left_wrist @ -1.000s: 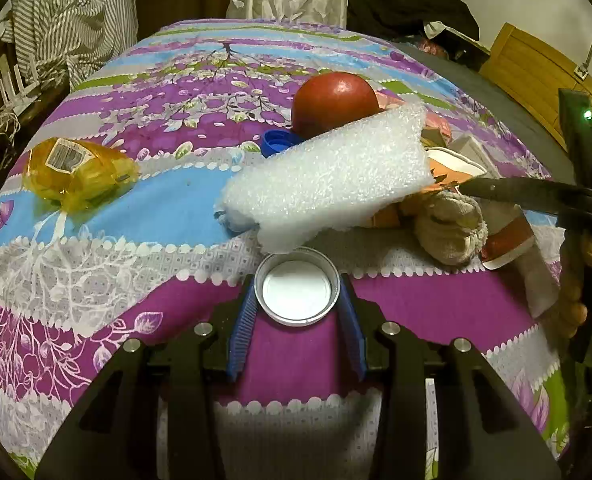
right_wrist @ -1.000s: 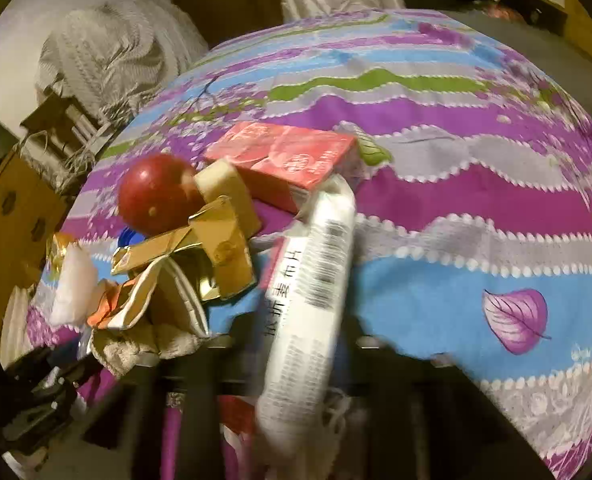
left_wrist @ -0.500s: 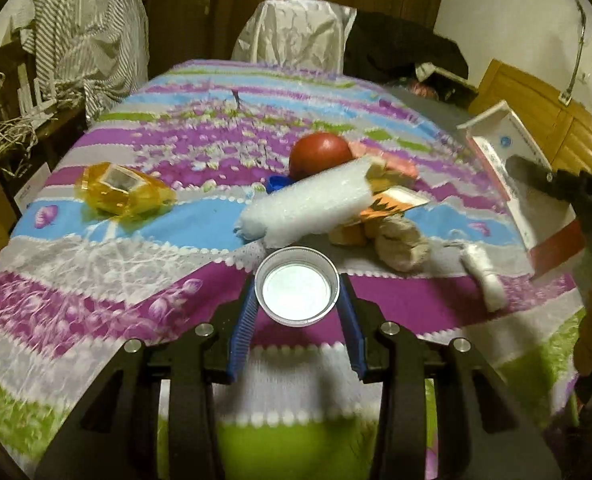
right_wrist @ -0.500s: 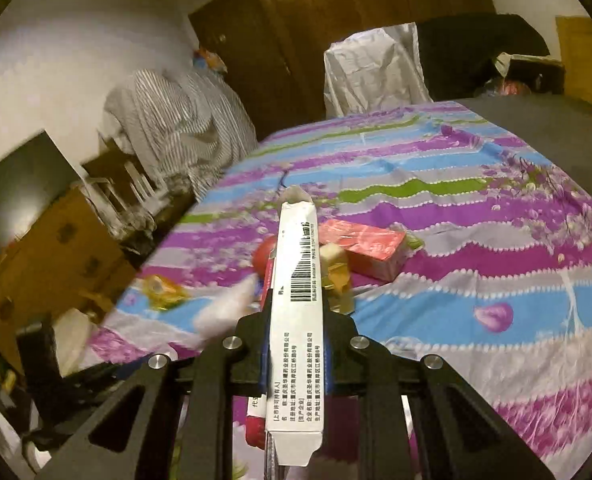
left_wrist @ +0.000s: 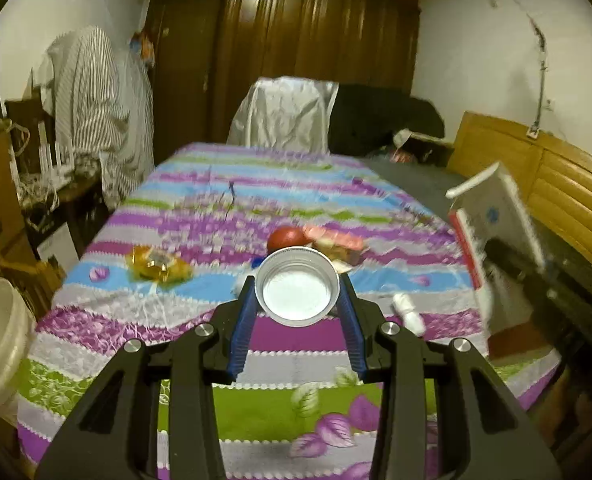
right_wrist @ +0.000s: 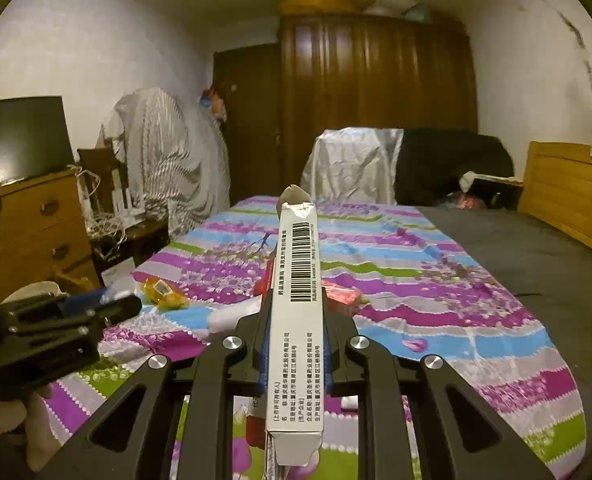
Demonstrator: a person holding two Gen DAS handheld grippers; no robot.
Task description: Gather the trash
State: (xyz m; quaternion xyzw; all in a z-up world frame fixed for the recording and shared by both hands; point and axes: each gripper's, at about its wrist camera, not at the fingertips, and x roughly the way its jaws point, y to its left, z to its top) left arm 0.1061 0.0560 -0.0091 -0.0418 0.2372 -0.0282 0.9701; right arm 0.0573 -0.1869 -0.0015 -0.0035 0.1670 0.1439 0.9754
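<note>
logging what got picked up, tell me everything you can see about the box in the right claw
The box is a long, narrow white cardboard carton, clamped edge-up between the right claw fingers and held above the bedspread. Its upward face carries a barcode and rows of small Chinese print. The far end flap is torn open and curls up; the near end looks open and crumpled too. A red stripe runs along one broad side, visible in the left wrist view. Only the claw touches it.

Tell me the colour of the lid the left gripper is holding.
Silvery white: the lid has a metallic rim and white inside, clearest in the left wrist view.
</note>
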